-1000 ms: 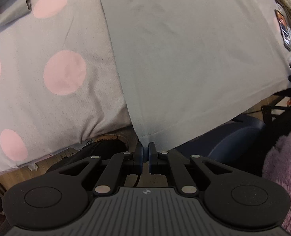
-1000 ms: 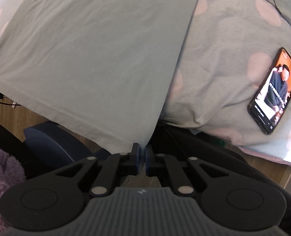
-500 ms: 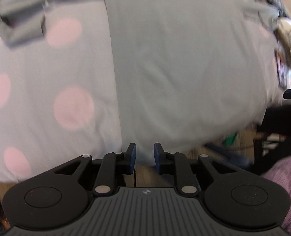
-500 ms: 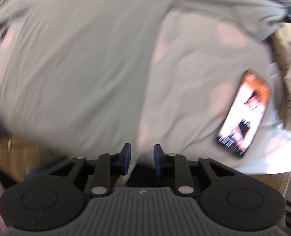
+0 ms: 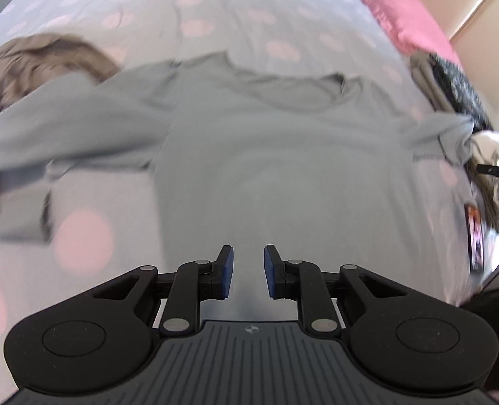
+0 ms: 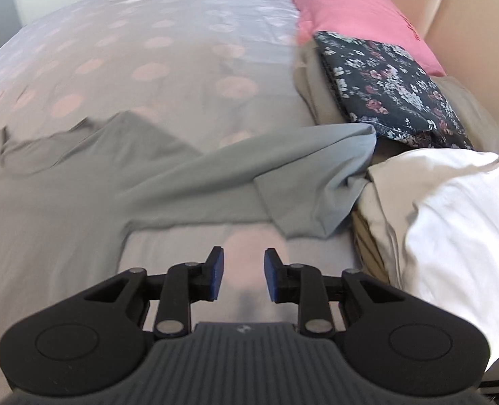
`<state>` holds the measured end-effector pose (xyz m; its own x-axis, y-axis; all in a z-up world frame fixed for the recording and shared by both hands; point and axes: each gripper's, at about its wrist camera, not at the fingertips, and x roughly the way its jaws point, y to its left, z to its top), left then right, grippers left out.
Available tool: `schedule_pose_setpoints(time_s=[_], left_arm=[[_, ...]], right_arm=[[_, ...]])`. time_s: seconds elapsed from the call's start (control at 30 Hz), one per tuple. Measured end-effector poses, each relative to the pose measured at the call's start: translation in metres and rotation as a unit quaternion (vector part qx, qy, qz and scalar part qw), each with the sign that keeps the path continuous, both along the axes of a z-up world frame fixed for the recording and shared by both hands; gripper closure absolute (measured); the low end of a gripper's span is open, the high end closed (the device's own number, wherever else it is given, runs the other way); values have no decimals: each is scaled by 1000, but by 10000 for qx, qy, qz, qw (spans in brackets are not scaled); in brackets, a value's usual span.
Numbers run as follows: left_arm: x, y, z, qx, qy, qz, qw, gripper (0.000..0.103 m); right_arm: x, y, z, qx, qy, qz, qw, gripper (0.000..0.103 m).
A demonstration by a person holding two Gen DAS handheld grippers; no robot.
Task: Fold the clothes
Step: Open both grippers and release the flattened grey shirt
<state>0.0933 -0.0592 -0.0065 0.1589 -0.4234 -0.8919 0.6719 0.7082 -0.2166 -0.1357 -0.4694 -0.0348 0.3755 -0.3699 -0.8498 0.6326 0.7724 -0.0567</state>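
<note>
— Where's the shirt?

— The grey long-sleeved shirt (image 5: 283,155) lies spread flat on the polka-dot bedsheet (image 5: 215,17), neckline toward the far side. One sleeve (image 6: 266,182) stretches out to the folded pile and its cuff lies against the beige folded cloth (image 6: 377,202) there.

— And the grippers?

— The left gripper (image 5: 248,271) hangs above the shirt's body, jaws a little apart with nothing between them. The right gripper (image 6: 243,275) is over bare sheet just beside that sleeve; its jaws are opening, empty too.

— What else is on the bed?

— A pink pillow (image 6: 350,10), a dark floral folded cloth (image 6: 384,84), a white cloth (image 6: 452,219), a brown garment (image 5: 30,64) far left, and a phone (image 5: 475,236) at the edge.
</note>
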Motion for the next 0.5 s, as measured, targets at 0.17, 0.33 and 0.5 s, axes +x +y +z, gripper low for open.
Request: schedule_pose_setpoints(time_s=[0.17, 0.33, 0.5], left_arm=[[6, -36, -14, 134, -276, -239, 9992, 86], [18, -56, -22, 77, -313, -334, 9989, 86], [31, -62, -36, 112, -203, -258, 9994, 86]], right_arm=[[32, -34, -26, -1, -26, -256, 9997, 58], [51, -61, -56, 181, 93, -464, 9987, 57], [57, -74, -76, 325, 270, -556, 9976, 66]])
